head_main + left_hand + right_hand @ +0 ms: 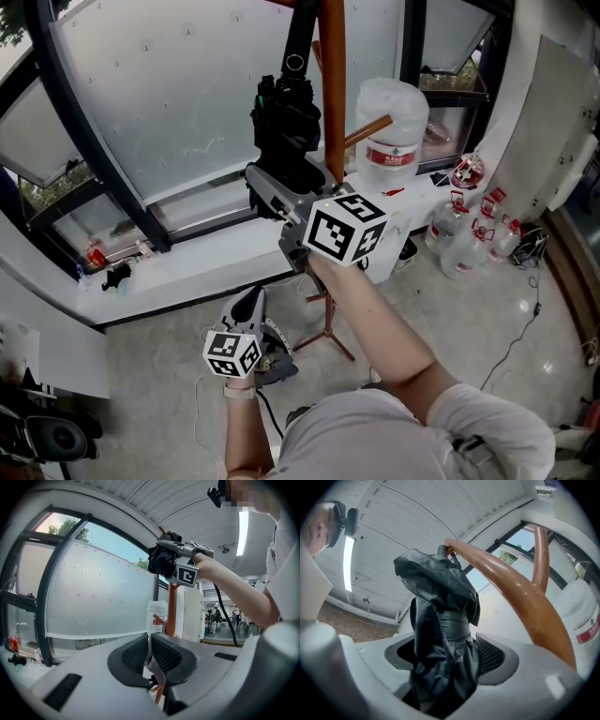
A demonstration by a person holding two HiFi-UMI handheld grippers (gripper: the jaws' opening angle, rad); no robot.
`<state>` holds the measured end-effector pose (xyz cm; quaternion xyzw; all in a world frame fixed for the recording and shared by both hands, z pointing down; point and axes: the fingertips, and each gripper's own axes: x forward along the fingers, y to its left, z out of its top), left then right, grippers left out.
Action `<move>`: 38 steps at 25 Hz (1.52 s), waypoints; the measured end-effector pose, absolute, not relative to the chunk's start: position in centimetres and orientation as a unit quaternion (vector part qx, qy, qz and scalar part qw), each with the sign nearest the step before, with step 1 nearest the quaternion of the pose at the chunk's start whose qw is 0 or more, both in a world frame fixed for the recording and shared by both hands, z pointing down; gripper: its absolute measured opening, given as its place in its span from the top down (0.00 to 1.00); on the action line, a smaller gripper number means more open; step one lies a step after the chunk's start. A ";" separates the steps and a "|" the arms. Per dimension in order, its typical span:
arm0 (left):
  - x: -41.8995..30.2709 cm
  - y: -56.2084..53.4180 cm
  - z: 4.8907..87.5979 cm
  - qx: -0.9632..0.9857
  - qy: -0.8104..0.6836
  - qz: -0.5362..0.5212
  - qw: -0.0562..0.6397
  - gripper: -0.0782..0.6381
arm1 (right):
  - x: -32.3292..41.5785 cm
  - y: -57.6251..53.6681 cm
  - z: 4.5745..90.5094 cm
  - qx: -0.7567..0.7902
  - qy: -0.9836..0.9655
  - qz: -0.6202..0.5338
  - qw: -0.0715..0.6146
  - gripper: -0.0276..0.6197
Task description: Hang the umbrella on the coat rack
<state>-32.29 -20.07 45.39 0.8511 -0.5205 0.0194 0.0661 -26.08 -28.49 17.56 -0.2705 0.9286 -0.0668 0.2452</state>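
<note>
At far left, a white ledge (187,267) is running beneath a frosted window (169,94) framed in black, with grey floor (159,403) spreading below it. The left gripper (251,305) is hovering low over that floor, its jaws drawn together to a thin slit with nothing clearly caught between them.

At centre, the right gripper (281,183) is reaching up beside the wooden pole of the coat rack (331,84). Its jaws are standing wide around the folded black umbrella (286,122). The cloth is lying against one pad while a dark gap is showing at the other. The umbrella is standing upright just beside the pole.

To the right, a large water jug (392,122) is sitting on the ledge behind the rack, and a cluster of smaller bottles (464,234) is crowding the floor farther right.

The head view is giving the floor and ledge. Only the left gripper view, looking up, is showing the slatted white ceiling (187,508), a long ceiling light (242,531) and a bright hall beyond the rack. Only the right gripper view is showing a curved wooden peg (511,597) sweeping up to the umbrella's top. Whether the umbrella is hooked over that peg cannot be told.
</note>
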 end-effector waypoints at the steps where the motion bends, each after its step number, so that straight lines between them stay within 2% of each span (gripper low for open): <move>1: -32.3 -20.0 45.5 0.851 -0.520 0.020 0.067 0.88 | -26.0 -28.6 17.8 -0.275 0.927 -0.071 0.247 0.44; 7: -32.3 -19.5 46.1 0.852 -0.518 0.024 0.072 0.88 | -26.0 -28.6 19.6 -0.292 0.921 -0.085 0.243 0.40; 22: -31.9 -18.7 47.7 0.853 -0.514 0.027 0.092 0.88 | -25.8 -27.2 21.7 -0.333 0.911 -0.053 0.236 0.40; 29: -31.3 -18.2 48.5 0.852 -0.513 0.026 0.100 0.88 | -25.5 -26.9 24.5 -0.342 0.913 -0.063 0.214 0.40; 38: -28.4 -17.3 49.1 0.847 -0.521 0.030 0.104 0.88 | -23.9 -25.7 31.1 -0.312 0.932 -0.105 0.154 0.40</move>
